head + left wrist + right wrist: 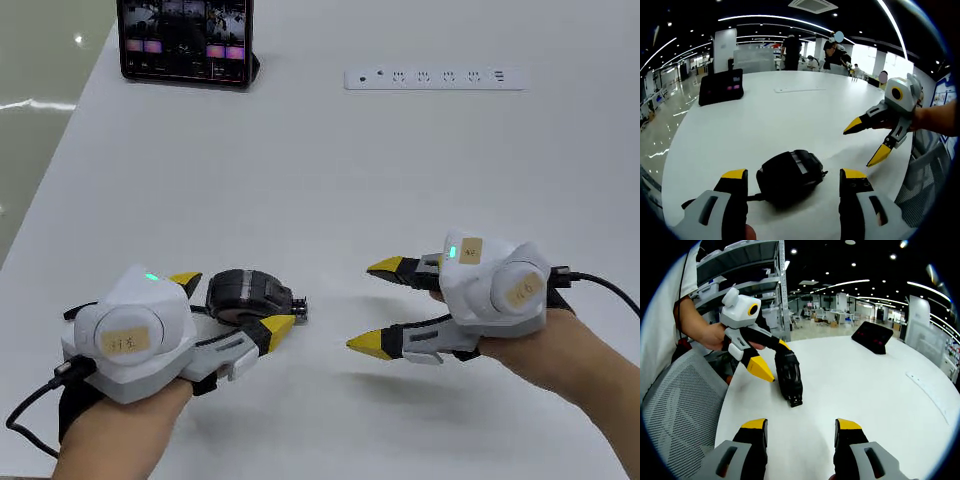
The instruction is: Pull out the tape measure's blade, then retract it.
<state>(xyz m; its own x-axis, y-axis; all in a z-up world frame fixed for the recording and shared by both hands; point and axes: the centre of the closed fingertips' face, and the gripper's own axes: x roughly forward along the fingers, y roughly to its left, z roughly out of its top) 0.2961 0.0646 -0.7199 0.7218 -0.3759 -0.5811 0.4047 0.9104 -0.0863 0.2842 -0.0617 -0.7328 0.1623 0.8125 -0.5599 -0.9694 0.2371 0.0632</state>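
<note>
Near the front left of the white tabletop (300, 180), the black tape measure (247, 291) lies flat between the yellow-tipped jaws of the left gripper (232, 302). Those jaws stand wide, one on either side of the case, and the left gripper view shows a gap on both sides. The case's blade end points toward the right gripper (375, 305), which is held just above the surface a little apart, jaws spread wide and holding nothing, tips aimed at the tape measure. Along the far edge sit a dark tablet (185, 40) and a white power strip (433, 78).
</note>
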